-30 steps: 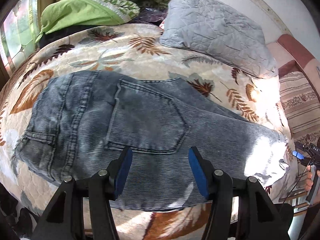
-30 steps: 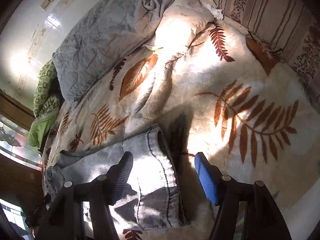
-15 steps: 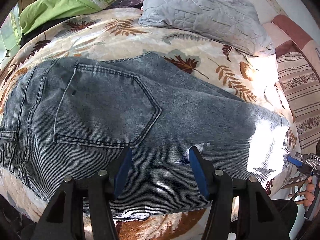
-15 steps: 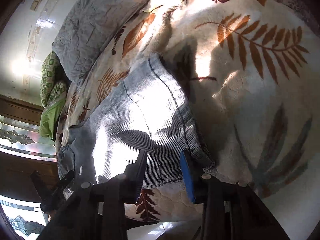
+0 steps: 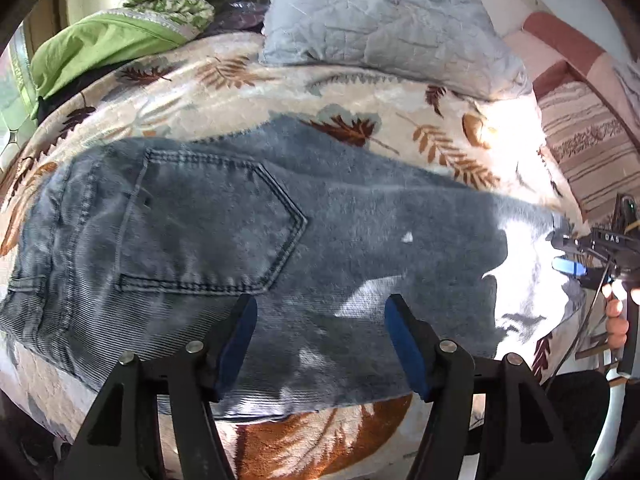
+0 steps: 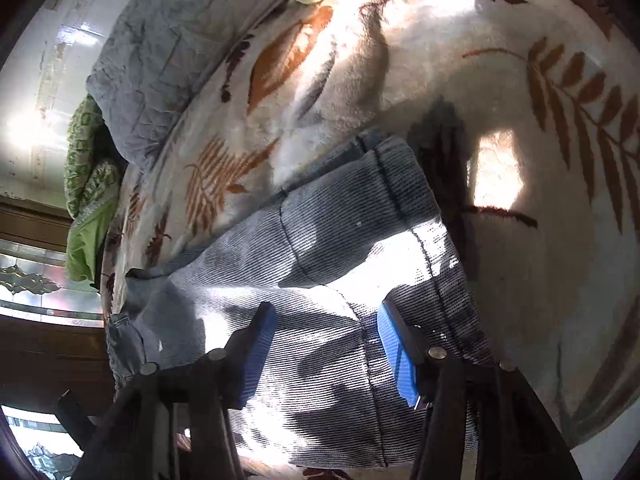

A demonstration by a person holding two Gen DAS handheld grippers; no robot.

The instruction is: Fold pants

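Observation:
Grey-blue jeans (image 5: 360,232) lie flat on a leaf-patterned blanket (image 5: 248,92), back pocket (image 5: 208,220) up. My left gripper (image 5: 322,322) hovers over the denim just below and right of the pocket, near the jeans' front edge; its jaws are opening and nothing is pinched. In the right wrist view the leg end (image 6: 360,240) with its hem (image 6: 424,232) lies in patchy sunlight. My right gripper (image 6: 326,328) is low over that leg end, jaws opening, with cloth under the gap and not pressed. That right gripper (image 5: 576,260) also shows at the left view's right edge, held by a hand (image 5: 616,316).
A grey quilted pillow (image 5: 380,20) and green bedding (image 5: 100,44) sit at the bed's far side. A striped cloth (image 5: 588,152) lies at the right. The blanket's front edge (image 5: 320,444) drops off just below the jeans. A patterned window (image 6: 36,284) is at the left.
The left gripper slid rightward along the jeans, away from the waistband. The right gripper dropped closer onto the leg end; its jaws narrowed, then widened again.

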